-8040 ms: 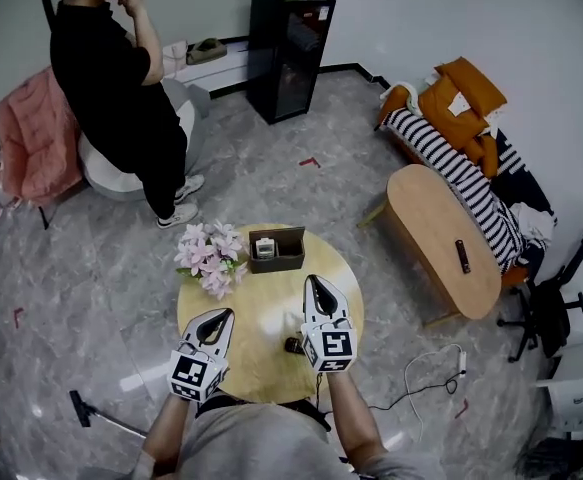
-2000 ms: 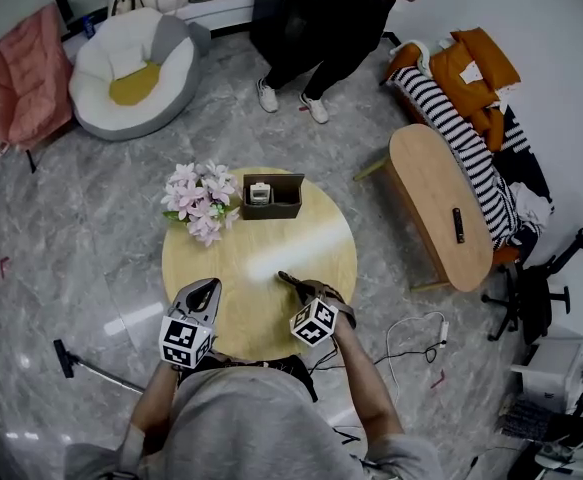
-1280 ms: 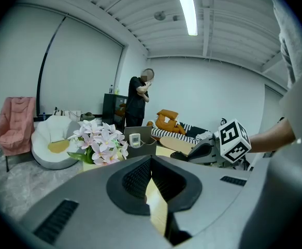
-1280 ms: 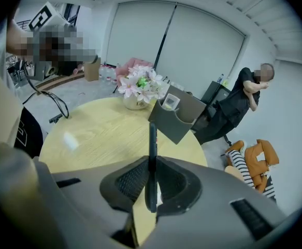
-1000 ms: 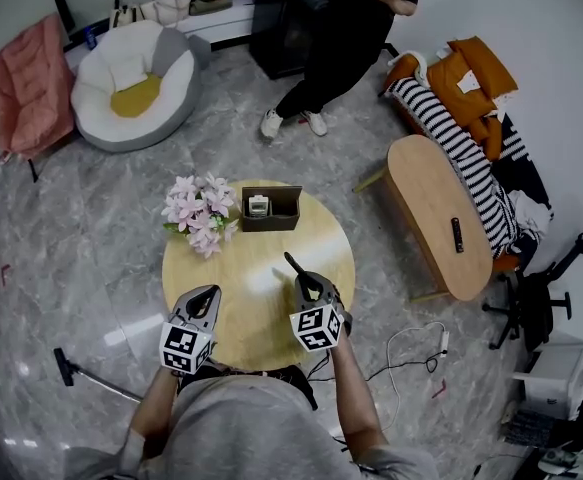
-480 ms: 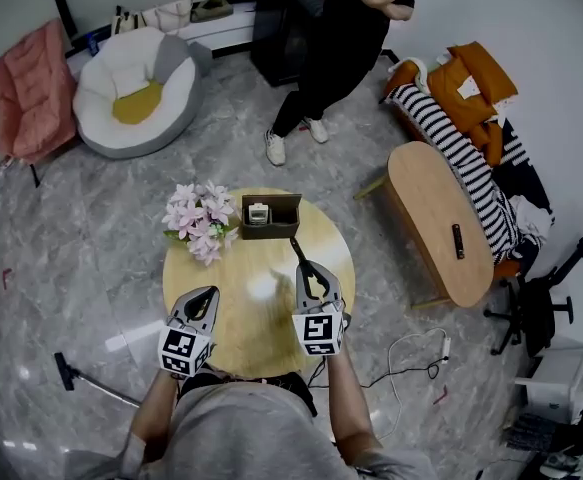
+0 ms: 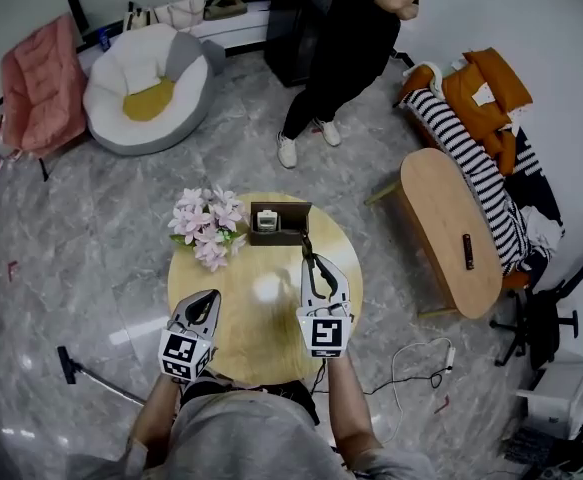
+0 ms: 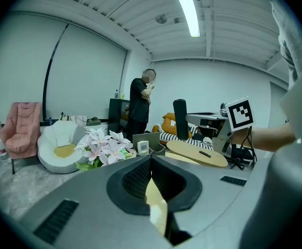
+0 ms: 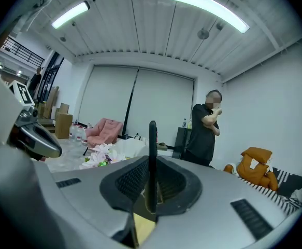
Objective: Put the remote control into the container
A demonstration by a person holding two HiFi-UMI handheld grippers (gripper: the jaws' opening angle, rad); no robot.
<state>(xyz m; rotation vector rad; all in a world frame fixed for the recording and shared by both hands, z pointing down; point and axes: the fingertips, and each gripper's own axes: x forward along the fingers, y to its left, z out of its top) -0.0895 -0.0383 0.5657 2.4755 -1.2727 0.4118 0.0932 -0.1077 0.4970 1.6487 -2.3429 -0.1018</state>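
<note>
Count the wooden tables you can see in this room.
2: the round table nearest the person, bearing the flowers; the oval table at right. None seems hidden.

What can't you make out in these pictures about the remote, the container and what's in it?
1. remote control buttons: the right gripper view shows only its thin edge; the head view is too small.
2. container: hidden in the right gripper view behind the body of the right gripper.
3. small white item in the container: too small to identify in the head or left gripper view.

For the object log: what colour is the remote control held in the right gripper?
Black. The remote control shows best in the right gripper view.
</note>
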